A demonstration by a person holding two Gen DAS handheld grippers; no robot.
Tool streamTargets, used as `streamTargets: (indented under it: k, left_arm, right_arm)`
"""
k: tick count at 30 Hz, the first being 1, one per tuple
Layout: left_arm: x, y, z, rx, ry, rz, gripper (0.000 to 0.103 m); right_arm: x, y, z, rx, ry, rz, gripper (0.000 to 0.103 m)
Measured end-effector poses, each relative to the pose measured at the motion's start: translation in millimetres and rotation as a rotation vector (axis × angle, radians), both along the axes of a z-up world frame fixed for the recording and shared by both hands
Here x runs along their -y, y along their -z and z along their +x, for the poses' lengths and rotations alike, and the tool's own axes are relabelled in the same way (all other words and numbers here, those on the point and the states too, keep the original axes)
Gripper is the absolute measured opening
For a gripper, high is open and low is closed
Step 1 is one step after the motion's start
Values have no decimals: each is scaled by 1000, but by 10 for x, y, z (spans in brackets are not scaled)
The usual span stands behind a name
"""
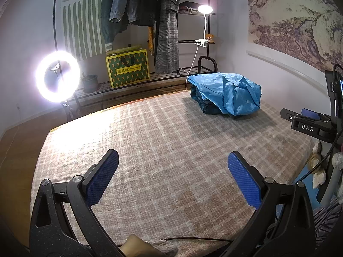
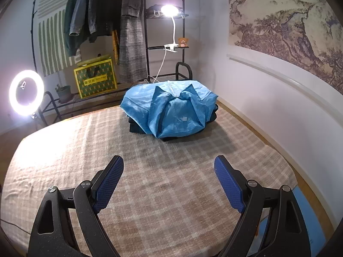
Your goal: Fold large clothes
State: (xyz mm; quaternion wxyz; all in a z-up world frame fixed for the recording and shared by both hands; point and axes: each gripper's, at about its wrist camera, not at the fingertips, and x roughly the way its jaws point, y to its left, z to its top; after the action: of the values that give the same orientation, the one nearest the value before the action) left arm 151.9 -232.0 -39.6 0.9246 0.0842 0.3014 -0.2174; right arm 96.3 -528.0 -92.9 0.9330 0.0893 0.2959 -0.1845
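A folded light-blue jacket (image 2: pixel 171 109) lies on top of a pile of dark folded clothes (image 2: pixel 137 126) at the far side of the plaid bed cover (image 2: pixel 163 188). The same pile shows in the left wrist view, with the jacket (image 1: pixel 229 92) at the far right. My left gripper (image 1: pixel 173 167) is open and empty above the bare cover. My right gripper (image 2: pixel 169 171) is open and empty, well short of the pile. The right gripper's body (image 1: pixel 308 124) shows at the right edge of the left wrist view.
A lit ring light (image 1: pixel 57 76) stands off the bed's far left corner. A clothes rack with hanging coats (image 2: pixel 103 15), a yellow-green box (image 2: pixel 95 78) and a clip lamp (image 2: pixel 169 10) stands behind the bed. A white wall (image 2: pixel 268 98) runs along the right.
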Motion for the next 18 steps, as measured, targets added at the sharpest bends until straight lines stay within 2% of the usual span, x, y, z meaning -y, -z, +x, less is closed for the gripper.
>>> streamTargets:
  k: [8, 18]
  left_arm:
    - [44, -104, 14, 10, -6, -5, 103]
    - [40, -99, 15, 9, -4, -3, 103]
  right_arm:
    - [-13, -8, -9, 2, -2, 2, 87]
    - [-12, -6, -13, 2, -3, 5, 87]
